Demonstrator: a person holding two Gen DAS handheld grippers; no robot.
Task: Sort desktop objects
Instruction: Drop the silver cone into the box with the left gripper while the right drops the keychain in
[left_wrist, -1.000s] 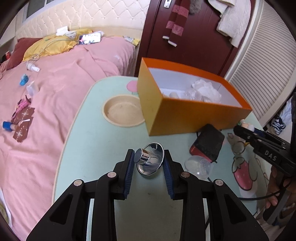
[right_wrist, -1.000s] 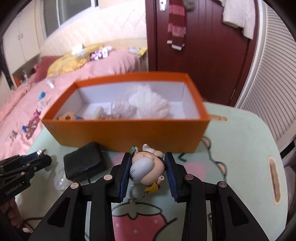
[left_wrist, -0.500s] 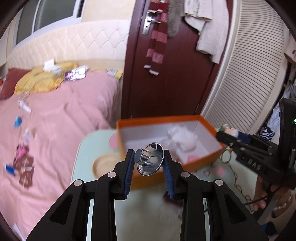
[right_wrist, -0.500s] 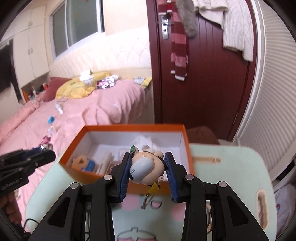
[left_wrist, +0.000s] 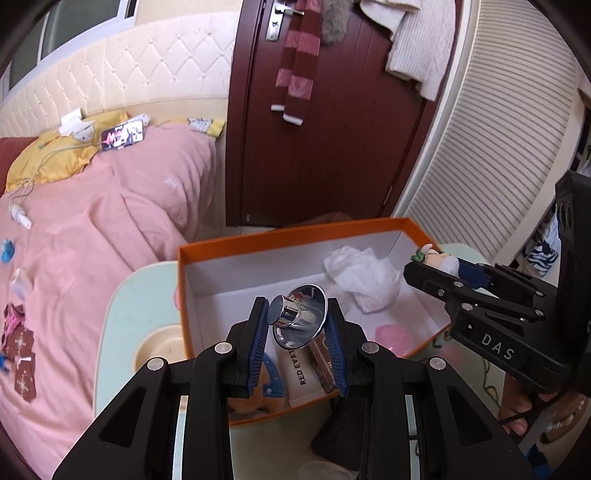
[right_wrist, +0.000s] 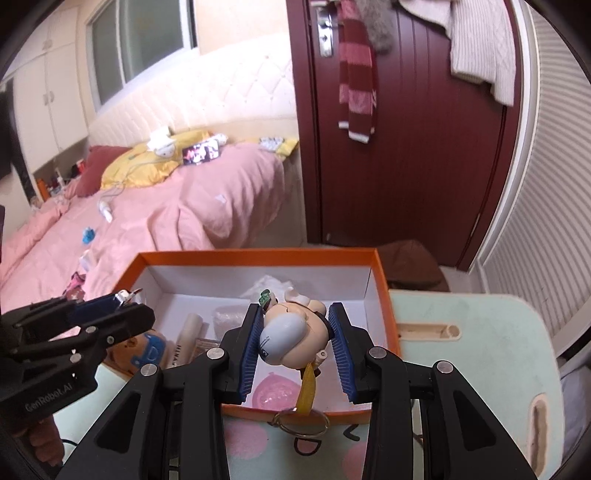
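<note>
Two sets of tongs carry loads, both over the orange box (left_wrist: 207, 254). The left tongs (left_wrist: 296, 325) are clamped on a shiny metal funnel (left_wrist: 301, 319), held above the box's near-left part; the right tongs (right_wrist: 295, 334) pinch a small figurine keychain (right_wrist: 291, 332), its ring dangling over the near wall. This looks like the drop-off step. Next, each should probably sink slightly into the box and release onto bare floor, clear of the crumpled tissue (left_wrist: 364, 280), not the worktop (right_wrist: 480, 369).

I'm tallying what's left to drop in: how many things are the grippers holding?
2: a shiny metal funnel in the left gripper, and a figure keychain in the right gripper, both above the orange box.
</note>
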